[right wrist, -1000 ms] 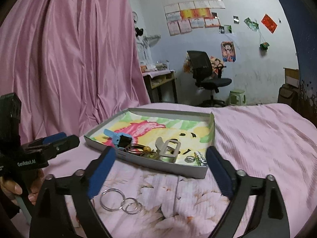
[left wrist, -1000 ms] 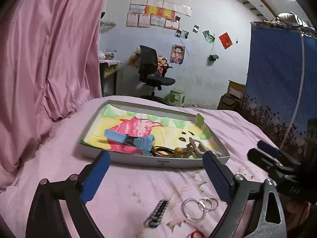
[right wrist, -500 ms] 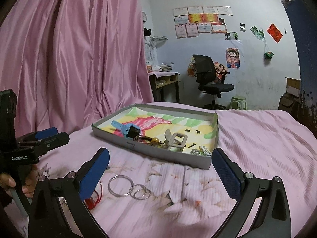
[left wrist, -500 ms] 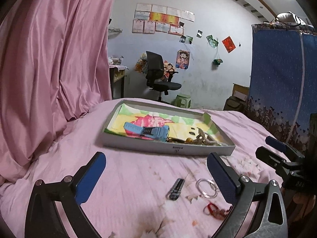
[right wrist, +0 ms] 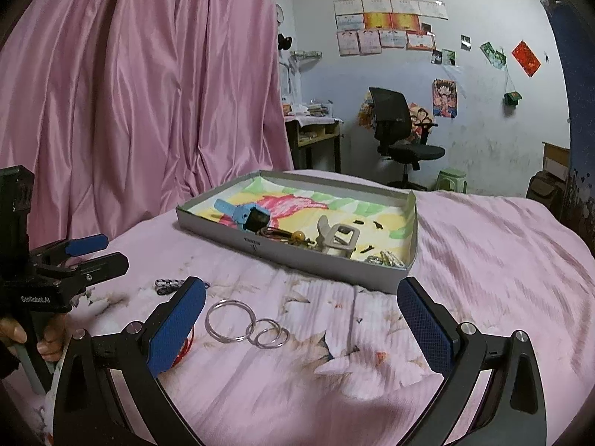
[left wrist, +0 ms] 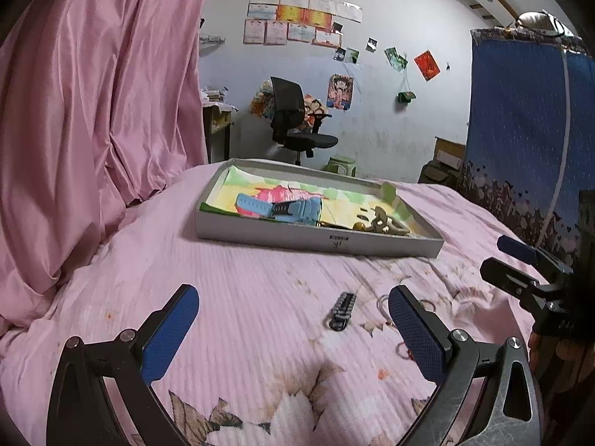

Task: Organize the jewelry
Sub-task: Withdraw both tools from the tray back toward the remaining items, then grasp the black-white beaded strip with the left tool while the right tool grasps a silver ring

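Observation:
A grey tray [left wrist: 372,247] [right wrist: 297,260] with a colourful liner sits on the pink bedspread. It holds a blue watch [left wrist: 279,210] [right wrist: 241,217], dark hair ties [right wrist: 273,232], a grey clip [right wrist: 336,238] and small metal pieces [right wrist: 385,260]. On the bedspread in front of it lie three linked metal rings [right wrist: 230,319], a black braided bracelet [left wrist: 342,312] [right wrist: 167,284] and a red cord [right wrist: 186,349]. My left gripper [left wrist: 293,330] [right wrist: 111,251] is open and empty, just short of the bracelet. My right gripper [right wrist: 301,319] [left wrist: 494,256] is open and empty, with the rings between its fingers' lines.
A pink curtain [left wrist: 93,111] hangs along the left. A blue patterned cloth [left wrist: 528,130] hangs on the right. Beyond the bed stand an office chair [right wrist: 401,137], a desk [right wrist: 316,130] and a green stool [right wrist: 452,178]. A hand [right wrist: 48,342] holds the left gripper's handle.
Both grippers have drawn back from the tray and sunk closer to the bedspread. The bracelet, rings and red cord now lie further up in view. Both stayed open and empty.

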{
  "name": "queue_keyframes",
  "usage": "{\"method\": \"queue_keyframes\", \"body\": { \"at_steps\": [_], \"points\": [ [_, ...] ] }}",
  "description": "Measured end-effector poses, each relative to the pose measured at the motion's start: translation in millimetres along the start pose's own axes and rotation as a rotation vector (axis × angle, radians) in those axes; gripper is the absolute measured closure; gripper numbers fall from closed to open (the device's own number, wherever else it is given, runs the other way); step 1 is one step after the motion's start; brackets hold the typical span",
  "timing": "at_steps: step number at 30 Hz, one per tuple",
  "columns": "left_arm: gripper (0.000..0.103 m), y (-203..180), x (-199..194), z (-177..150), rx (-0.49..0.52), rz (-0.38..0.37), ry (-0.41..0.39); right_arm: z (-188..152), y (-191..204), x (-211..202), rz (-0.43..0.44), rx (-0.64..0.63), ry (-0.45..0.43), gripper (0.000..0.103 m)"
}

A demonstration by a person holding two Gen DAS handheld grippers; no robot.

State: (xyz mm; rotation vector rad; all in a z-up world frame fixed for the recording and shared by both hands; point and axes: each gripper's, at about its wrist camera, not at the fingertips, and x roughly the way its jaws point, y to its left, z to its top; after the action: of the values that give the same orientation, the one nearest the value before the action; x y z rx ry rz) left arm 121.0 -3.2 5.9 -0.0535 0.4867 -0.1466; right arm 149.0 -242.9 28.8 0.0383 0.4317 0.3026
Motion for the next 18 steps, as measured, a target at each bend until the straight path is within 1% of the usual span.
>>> {"method": "queue_keyframes", "body": {
  "at_steps": [9, 16, 17, 18],
  "points": [
    [0.0, 0, 11, -3, -0.002, -0.02, 0.065, -10, -7, 26, 0.0, 0.041, 0.151, 0.002],
    [0.0, 0, 21, -4, 0.0, -0.068, 0.115, -15, -7, 34, 0.013, 0.034, 0.203, 0.002],
    [0.001, 0, 22, -4, 0.0, -0.075, 0.12, -16, -5, 36, 0.019, 0.026, 0.213, 0.004],
    [0.001, 0, 23, -5, 0.001, -0.082, 0.125, -15, -4, 37, 0.023, 0.021, 0.219, 0.009]
  ]
}}
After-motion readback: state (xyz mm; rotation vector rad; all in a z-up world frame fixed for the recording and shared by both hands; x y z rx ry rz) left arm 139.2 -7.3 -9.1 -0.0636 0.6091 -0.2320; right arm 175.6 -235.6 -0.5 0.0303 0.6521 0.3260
